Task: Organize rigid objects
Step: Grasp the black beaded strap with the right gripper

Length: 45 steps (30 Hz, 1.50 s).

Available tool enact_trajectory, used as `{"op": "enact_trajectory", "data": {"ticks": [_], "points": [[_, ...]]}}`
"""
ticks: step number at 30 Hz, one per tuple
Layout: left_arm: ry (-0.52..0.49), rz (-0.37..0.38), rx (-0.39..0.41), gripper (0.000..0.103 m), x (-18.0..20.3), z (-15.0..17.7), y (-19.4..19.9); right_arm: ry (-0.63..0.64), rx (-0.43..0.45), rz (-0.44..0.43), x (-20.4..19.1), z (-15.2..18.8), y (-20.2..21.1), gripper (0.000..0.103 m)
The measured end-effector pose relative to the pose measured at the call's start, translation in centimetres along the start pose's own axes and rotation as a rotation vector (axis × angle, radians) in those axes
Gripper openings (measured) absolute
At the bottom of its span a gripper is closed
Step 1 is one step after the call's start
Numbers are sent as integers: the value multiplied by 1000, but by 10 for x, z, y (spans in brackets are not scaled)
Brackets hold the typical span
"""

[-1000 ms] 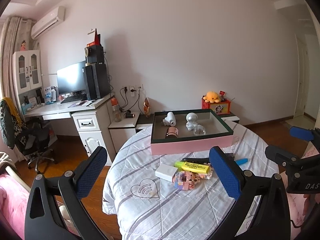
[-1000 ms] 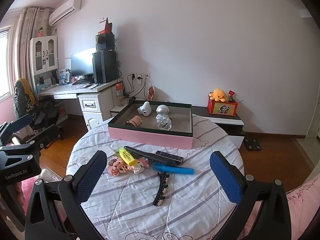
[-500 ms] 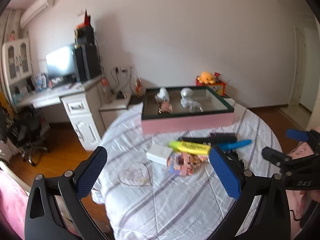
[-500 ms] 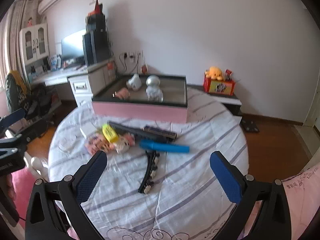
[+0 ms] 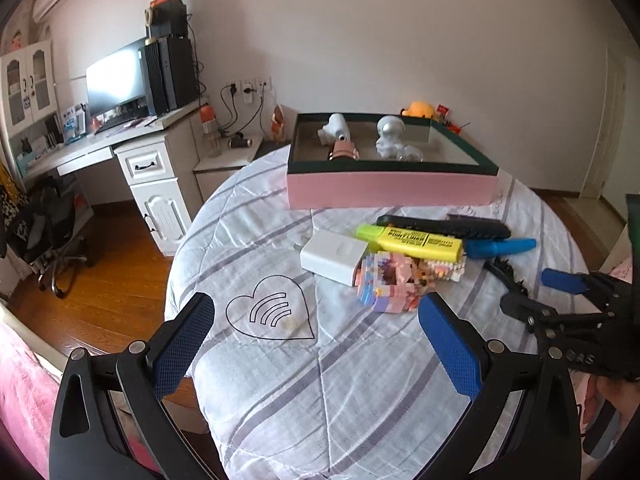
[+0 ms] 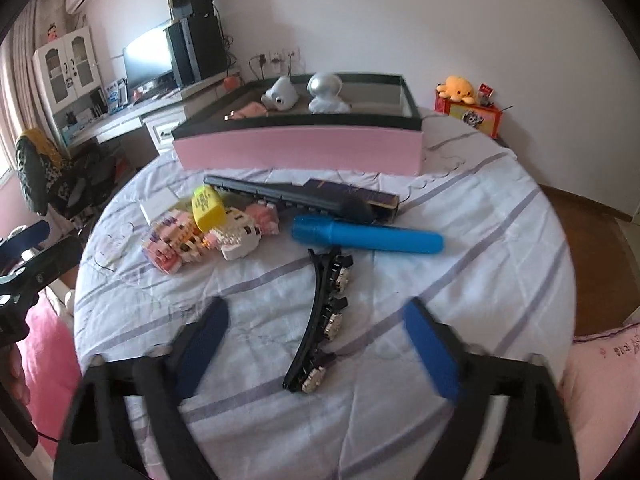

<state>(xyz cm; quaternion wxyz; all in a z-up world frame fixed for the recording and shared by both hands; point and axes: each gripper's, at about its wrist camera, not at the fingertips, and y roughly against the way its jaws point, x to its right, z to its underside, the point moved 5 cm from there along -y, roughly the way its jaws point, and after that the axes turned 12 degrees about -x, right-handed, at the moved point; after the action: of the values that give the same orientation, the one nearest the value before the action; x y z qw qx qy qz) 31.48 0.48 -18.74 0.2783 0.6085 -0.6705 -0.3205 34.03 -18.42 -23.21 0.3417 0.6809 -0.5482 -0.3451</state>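
grippers: left gripper [image 5: 316, 340] wide open, empty | right gripper [image 6: 316, 344] wide open, empty above hair clip [image 6: 322, 320]

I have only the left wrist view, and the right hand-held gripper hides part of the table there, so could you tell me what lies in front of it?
Observer: A black hair clip with pale stones lies whole on the cloth, lined up between the fingers of the right hand-held gripper.
Operator: Thank you. Is that gripper open?
Observer: Yes, its two fingers stand wide apart and hold nothing.
Operator: Is anything tucked beside the black comb?
Observer: A flat dark purple box lies against the thick end of the black comb, on the side toward the pink tray.
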Motion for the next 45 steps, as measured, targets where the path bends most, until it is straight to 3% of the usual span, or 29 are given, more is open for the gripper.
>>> {"op": "enact_trajectory", "data": {"ticks": [1, 5, 7, 8, 15, 25, 29, 32, 36, 45], "points": [[0, 2, -6, 103, 0, 1, -3, 3, -10, -3, -1, -1, -4, 55], [-5, 2, -28, 103, 0, 0, -11, 48, -29, 21, -1, 1, -12, 45], [1, 7, -36, 103, 1, -1, -16, 38, -28, 4, 5, 1, -10, 23], [3, 10, -39, 103, 2, -1, -17, 31, -27, -3, 10, 2, -9, 19], [-10, 60, -82, 103, 21, -3, -40, -18, -13, -55, 35, 6, -3, 19], [-31, 62, -180, 103, 50, -13, -82, -3, -6, -72, 37, 0, -9, 19], [-47, 63, -180, 102, 55, -16, -88, 4, -2, -68, 36, -1, -10, 19], [-52, 120, -159, 81, 55, -17, -86, 5, 5, -61, 36, -2, -11, 19], [-76, 129, -144, 69, 54, -12, -80, 17, 12, -35, 33, -4, -13, 20], [-114, 155, -164, 69, 48, 11, -57, 37, 16, 5, 30, -2, -13, 21]]}}
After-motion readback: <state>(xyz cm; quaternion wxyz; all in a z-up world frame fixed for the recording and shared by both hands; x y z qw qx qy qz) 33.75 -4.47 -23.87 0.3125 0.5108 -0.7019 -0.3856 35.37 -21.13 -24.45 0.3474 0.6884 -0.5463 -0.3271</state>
